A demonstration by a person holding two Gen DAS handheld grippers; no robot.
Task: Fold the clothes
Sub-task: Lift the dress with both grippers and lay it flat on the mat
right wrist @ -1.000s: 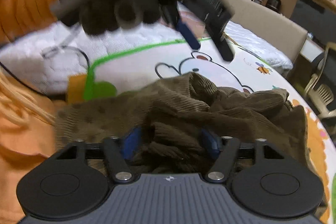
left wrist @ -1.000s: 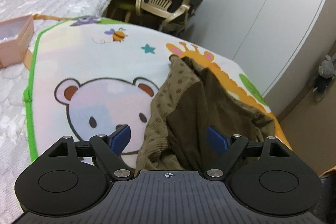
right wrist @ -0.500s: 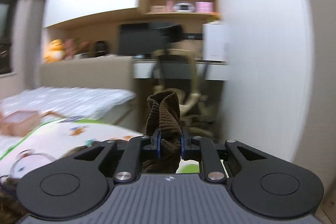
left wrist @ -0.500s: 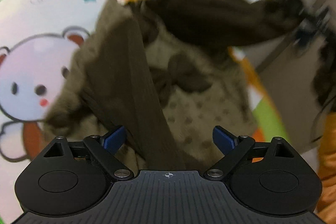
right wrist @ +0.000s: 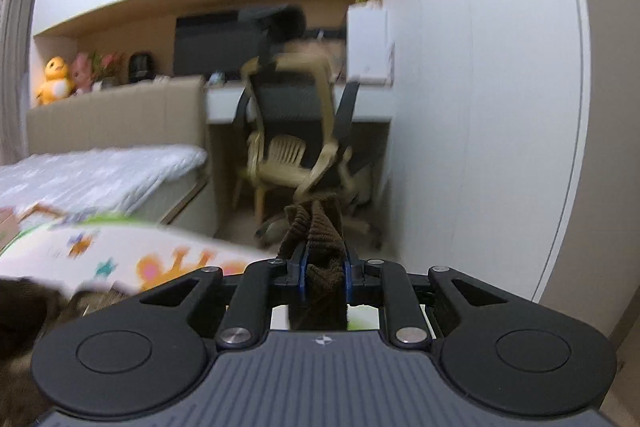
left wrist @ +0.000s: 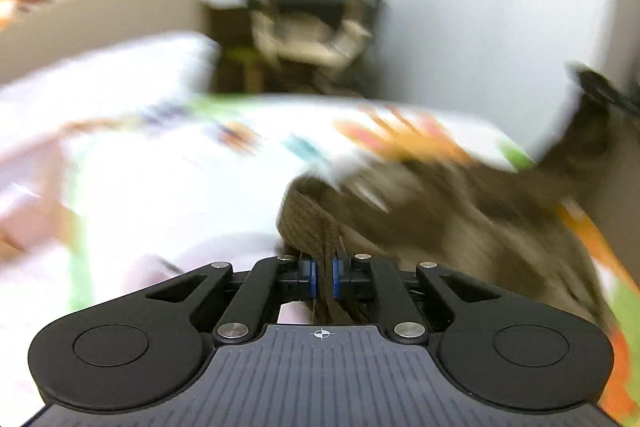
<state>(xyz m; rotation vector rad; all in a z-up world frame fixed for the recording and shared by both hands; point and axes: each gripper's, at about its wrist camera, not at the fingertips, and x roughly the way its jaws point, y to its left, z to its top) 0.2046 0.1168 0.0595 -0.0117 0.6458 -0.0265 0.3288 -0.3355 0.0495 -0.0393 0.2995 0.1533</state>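
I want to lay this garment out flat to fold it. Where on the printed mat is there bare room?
The brown garment, pinched by the left gripper and right gripper, crowds the mat's right side. Its white middle and left, between the green border and the garment, look bare, though blurred.

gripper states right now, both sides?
Left gripper: closed on the brown garment.
Right gripper: closed on a bunched part of the same garment.
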